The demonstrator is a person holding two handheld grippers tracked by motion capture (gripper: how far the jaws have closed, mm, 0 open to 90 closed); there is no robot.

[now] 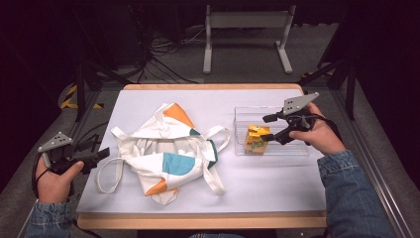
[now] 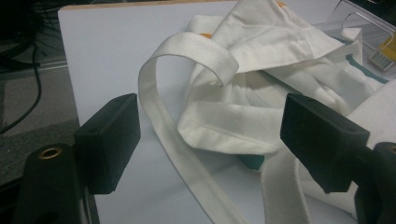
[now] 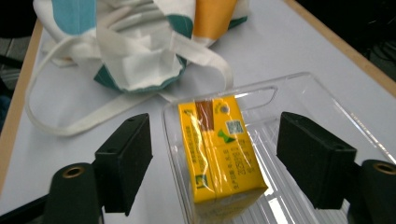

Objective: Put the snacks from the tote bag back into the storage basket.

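High view: right gripper (image 1: 270,126) (jaws apart) over carton (image 1: 256,140).

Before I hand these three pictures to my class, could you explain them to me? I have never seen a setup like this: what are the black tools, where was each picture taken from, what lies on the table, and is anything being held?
A person sits at a white table with a hand-held two-jaw gripper in each hand. The high view looks down from above; the other two come from cameras riding on each gripper, looking along its black jaws.

On the table lie a crumpled white cloth bag with teal and orange patches and long straps, and a clear plastic tray holding a yellow drink carton pack.

The left gripper is open beside the bag's strap. The right gripper is open too, its jaws either side of the carton pack without pressing it. Nothing is held.
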